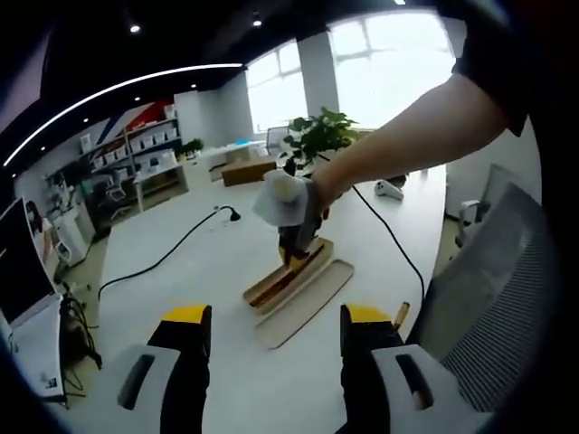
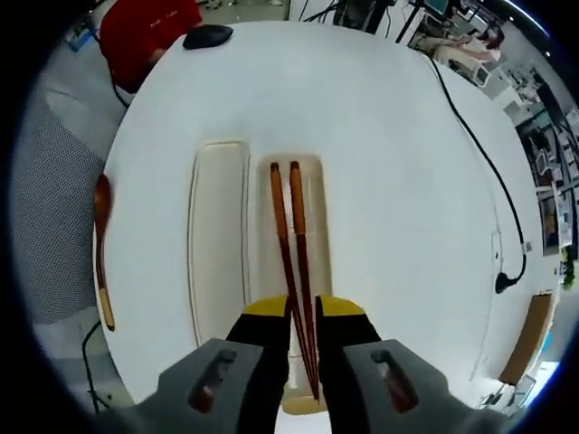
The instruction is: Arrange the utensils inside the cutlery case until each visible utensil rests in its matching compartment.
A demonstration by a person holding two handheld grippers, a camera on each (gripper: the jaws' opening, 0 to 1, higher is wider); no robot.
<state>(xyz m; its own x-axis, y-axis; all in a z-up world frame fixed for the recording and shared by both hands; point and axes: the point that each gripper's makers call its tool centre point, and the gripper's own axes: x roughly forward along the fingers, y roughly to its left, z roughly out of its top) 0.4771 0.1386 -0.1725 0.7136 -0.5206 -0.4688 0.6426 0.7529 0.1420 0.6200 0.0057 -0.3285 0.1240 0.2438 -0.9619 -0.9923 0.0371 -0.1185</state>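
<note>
The pale wooden cutlery case (image 2: 318,185) lies open on the white table, its empty other half (image 2: 219,235) beside it on the left. Two dark brown chopsticks (image 2: 291,226) lie lengthwise in the case. My right gripper (image 2: 303,312) is shut on their near ends. A wooden spoon (image 2: 101,249) rests on the table left of both halves, near the edge. In the left gripper view, a gloved hand holds the right gripper (image 1: 297,249) down onto the case (image 1: 282,282). My left gripper (image 1: 276,330) hovers open in front of it, holding nothing. The spoon's end (image 1: 401,314) peeks out by its right jaw.
A black cable (image 1: 163,258) runs across the table to the left and another (image 2: 493,172) along the right side. A mesh chair (image 1: 493,307) stands at the table's edge. A black mouse (image 2: 208,36) and a red object (image 2: 149,27) sit at the far end.
</note>
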